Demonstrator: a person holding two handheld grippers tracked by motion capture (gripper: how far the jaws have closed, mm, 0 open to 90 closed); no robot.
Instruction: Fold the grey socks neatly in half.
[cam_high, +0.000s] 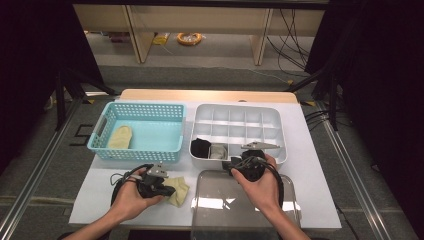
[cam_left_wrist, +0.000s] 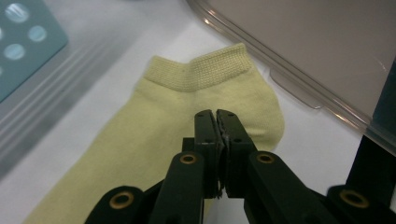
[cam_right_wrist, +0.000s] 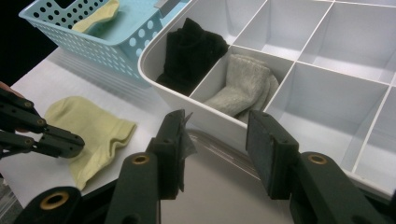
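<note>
We see a yellow sock (cam_high: 177, 191) lying flat on the white tabletop (cam_high: 310, 170), close to the front edge and a little left of the middle. In the left gripper view the sock's ribbed cuff (cam_left_wrist: 205, 70) points away from us, and the left gripper (cam_left_wrist: 217, 116) sits right over the sock, near its heel. Its two black jaws are pressed together, and we cannot tell if a bit of sock cloth is pinched between them or if the tips only rest on top. In the right gripper view we see the same tips (cam_right_wrist: 74, 142) at the edge of the sock (cam_right_wrist: 93, 133). Just to the right of the sock lies a clear plastic lid (cam_high: 240, 202), flat at the front edge of the tabletop. The right gripper (cam_right_wrist: 217, 140) is above the far end of that lid, with its jaws spread apart and nothing between them. Right behind it stands a white divider box (cam_high: 272, 117) with many small rooms. A black sock (cam_right_wrist: 191, 51) sits in its front left room, and a grey sock (cam_right_wrist: 245, 84) sits in the room next to it. Toward the back left of the tabletop stands a light blue basket (cam_high: 150, 152), just beside the white box. Another yellow sock (cam_high: 121, 136) lies inside the basket at its left end.
</note>
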